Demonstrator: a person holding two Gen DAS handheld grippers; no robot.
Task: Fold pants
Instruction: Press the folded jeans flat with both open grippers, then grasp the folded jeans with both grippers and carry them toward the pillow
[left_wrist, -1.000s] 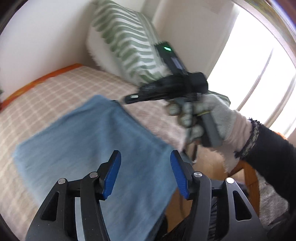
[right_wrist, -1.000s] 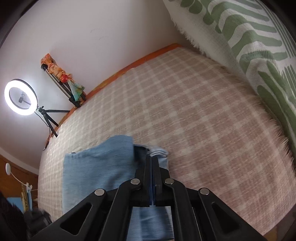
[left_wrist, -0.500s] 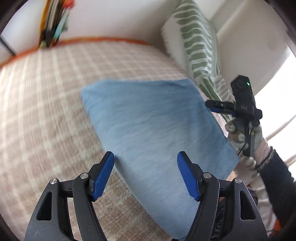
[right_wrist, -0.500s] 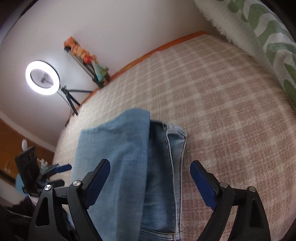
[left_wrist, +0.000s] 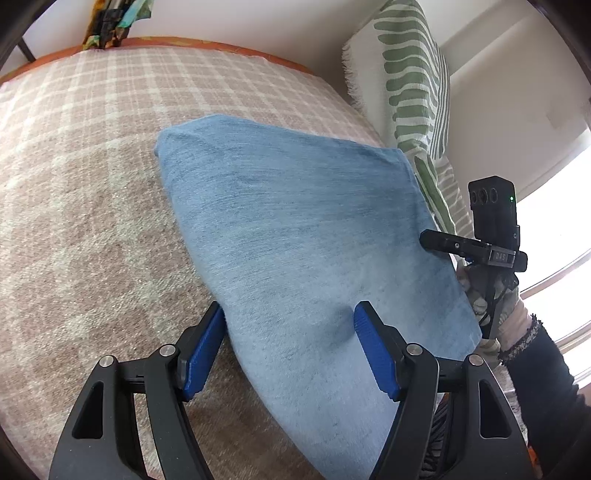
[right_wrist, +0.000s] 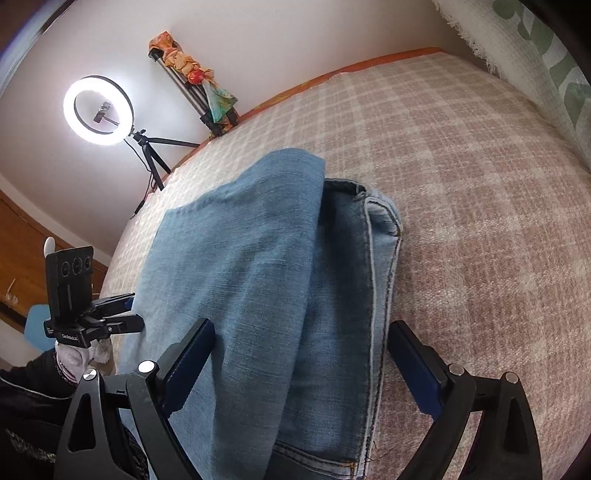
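Note:
The light blue denim pants lie folded in a stack on the checked bedspread. In the right wrist view the pants show a folded leg panel over the waistband layer. My left gripper is open and empty, its blue pads either side of the stack's near edge. My right gripper is open and empty, just above the stack's near end. Each gripper shows in the other's view, the right gripper at the stack's right edge and the left gripper at its left edge.
A green-and-white striped pillow leans on the wall at the bed's head. A lit ring light on a tripod and a second stand draped with colourful cloth stand beyond the bed. The bed edge lies close to the person's arm.
My right gripper opened and let go of the pants. The stack settled flat on the bed. My left gripper swung over and lowered toward the stack's near edge.

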